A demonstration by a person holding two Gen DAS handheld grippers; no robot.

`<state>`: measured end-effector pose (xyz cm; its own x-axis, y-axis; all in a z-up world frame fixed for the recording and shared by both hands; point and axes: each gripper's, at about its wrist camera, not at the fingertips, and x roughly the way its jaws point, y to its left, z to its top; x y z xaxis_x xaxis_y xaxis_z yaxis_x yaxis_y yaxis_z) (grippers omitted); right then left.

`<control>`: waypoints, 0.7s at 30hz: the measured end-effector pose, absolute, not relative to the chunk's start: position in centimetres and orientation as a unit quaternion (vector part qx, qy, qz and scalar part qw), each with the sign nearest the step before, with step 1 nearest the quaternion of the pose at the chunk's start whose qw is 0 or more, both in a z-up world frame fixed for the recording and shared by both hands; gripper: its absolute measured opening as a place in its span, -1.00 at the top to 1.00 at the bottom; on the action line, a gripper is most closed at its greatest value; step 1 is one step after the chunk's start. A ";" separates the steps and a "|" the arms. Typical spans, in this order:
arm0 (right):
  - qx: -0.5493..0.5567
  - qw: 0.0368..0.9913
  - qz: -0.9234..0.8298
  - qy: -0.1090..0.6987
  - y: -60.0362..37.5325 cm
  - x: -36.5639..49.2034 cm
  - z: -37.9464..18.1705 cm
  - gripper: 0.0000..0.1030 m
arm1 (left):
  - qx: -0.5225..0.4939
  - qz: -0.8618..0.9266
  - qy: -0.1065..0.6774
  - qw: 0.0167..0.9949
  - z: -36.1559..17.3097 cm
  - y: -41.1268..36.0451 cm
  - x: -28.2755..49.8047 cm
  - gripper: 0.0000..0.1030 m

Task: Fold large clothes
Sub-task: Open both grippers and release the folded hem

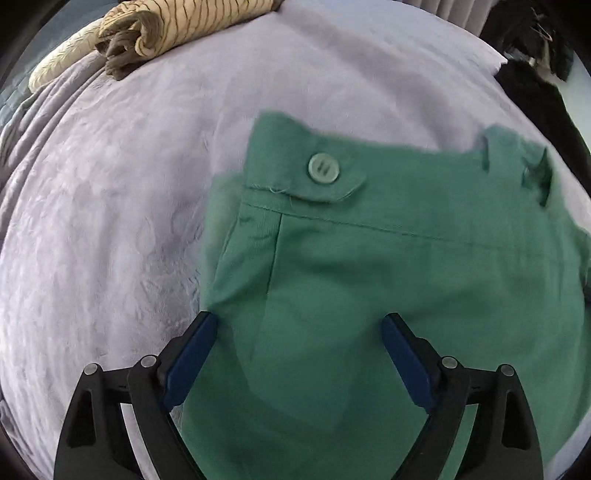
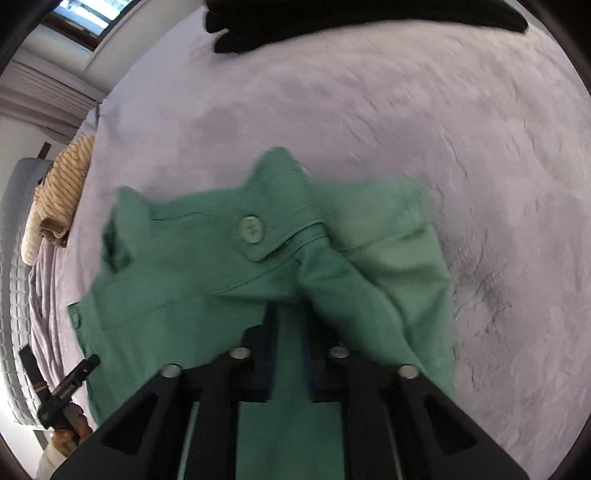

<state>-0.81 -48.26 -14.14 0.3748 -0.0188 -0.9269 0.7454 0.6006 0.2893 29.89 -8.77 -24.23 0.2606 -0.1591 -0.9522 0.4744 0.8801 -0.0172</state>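
While one pair of green trousers [image 1: 388,266] lies spread on the lilac bedspread [image 1: 110,221], waistband away from me, I count two buttons on it in the right view: one on the waistband tab [image 2: 252,229] and a smaller one at the left edge [image 2: 75,318]. My right tongs [image 2: 290,325] are pinched together on a raised fold of the trousers. My left tongs [image 1: 297,343] stand wide apart over the cloth, holding nothing. One striped beige bundle [image 1: 173,26] sits at the bed's far edge, and dark clothing [image 2: 332,18] lies beyond.
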 end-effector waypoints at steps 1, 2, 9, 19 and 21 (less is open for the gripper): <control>0.371 0.747 -0.256 0.489 -48.6 -1.2 -14.3 1.00 | 0.137 -0.203 0.571 0.783 -24.3 -8.5 29.9 -0.81; 0.375 0.748 -0.254 0.485 -48.8 -1.5 -14.4 1.00 | 0.136 -0.201 0.574 0.782 -24.0 -8.1 30.0 -0.81; 0.403 0.736 -0.249 0.485 -46.4 -2.9 -11.6 0.06 | 0.118 -0.219 0.588 0.769 -20.2 -2.8 29.2 -0.81; 0.543 0.668 -0.023 0.508 -28.1 -3.5 -15.0 -0.35 | 0.065 -0.282 0.631 0.720 -19.9 2.3 24.8 -0.80; 0.559 0.647 -0.028 0.518 -25.5 -3.7 -17.1 -0.35 | 0.059 -0.295 0.632 0.715 -19.9 2.3 23.9 -0.80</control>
